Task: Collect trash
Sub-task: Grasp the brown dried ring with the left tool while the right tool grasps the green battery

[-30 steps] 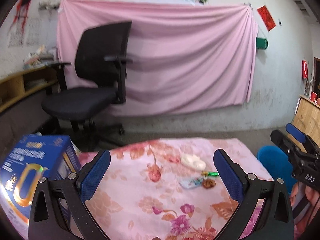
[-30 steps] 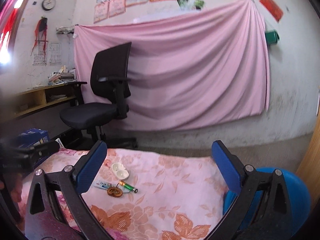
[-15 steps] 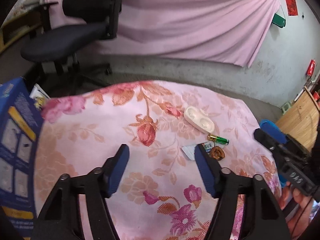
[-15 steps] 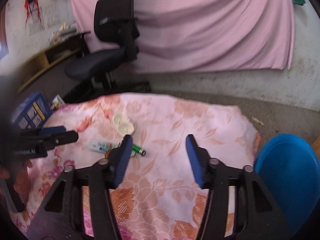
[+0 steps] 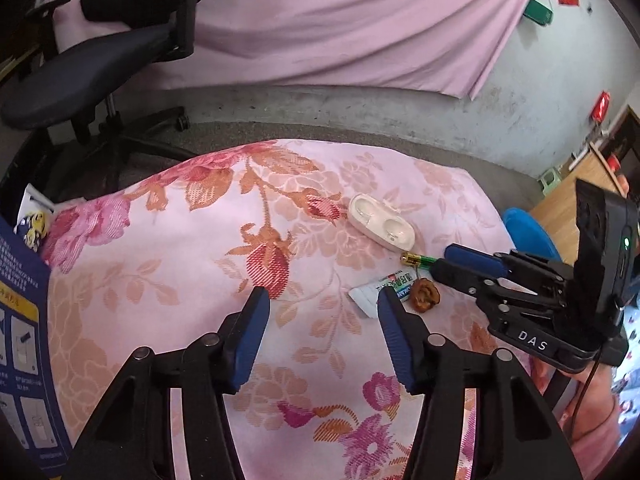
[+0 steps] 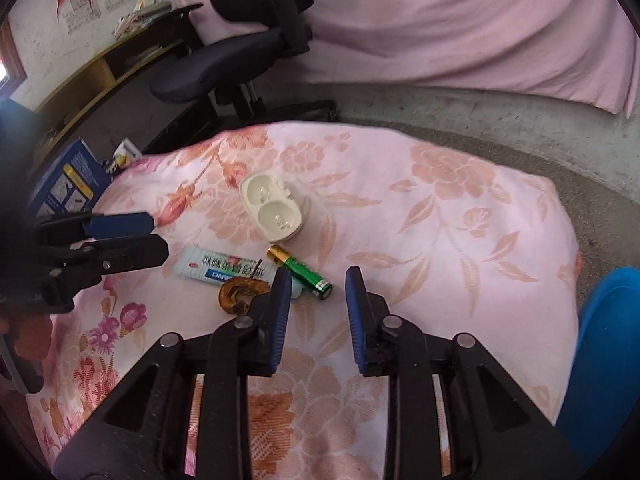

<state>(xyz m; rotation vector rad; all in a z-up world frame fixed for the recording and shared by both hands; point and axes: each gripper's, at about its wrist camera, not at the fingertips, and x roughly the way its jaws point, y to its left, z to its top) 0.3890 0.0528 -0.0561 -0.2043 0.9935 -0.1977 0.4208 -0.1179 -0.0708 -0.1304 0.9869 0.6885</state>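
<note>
Right wrist view: the right tongs [image 6: 316, 280] hang over the floral cloth on the tabletop [image 6: 460, 220], jaws parted to a middling gap and holding nothing. Just past the left blue pad, at about 11 o'clock from it, lies a green battery [image 6: 301, 267] with a gold cap, its near end pointing into the gap between the pads. At 9 o'clock from the battery lies a flat white sachet [image 6: 224, 266] with printed lettering, and a brown curled scrap [image 6: 238, 296] sits against the sachet's near edge, partly hidden by the left pad. Farther on, at 12 o'clock from the battery, rests a white two-well plastic tray [image 6: 272, 210]. At 9 o'clock in this view the left tongs [image 6: 148, 236] reach in, their tips near the sachet's left end. A blue bin [image 6: 600, 352] shows at 4 o'clock beside the tabletop, a blue box [image 6: 68, 180] at 10 o'clock, and a black office chair [image 6: 224, 60] stands beyond.

Left wrist view: the left tongs [image 5: 320, 300] are parted to a moderate width, empty, above bare cloth; the sachet [image 5: 376, 292] lies by the right pad's tip, and the right tongs [image 5: 460, 264] sit over the battery [image 5: 418, 260].
</note>
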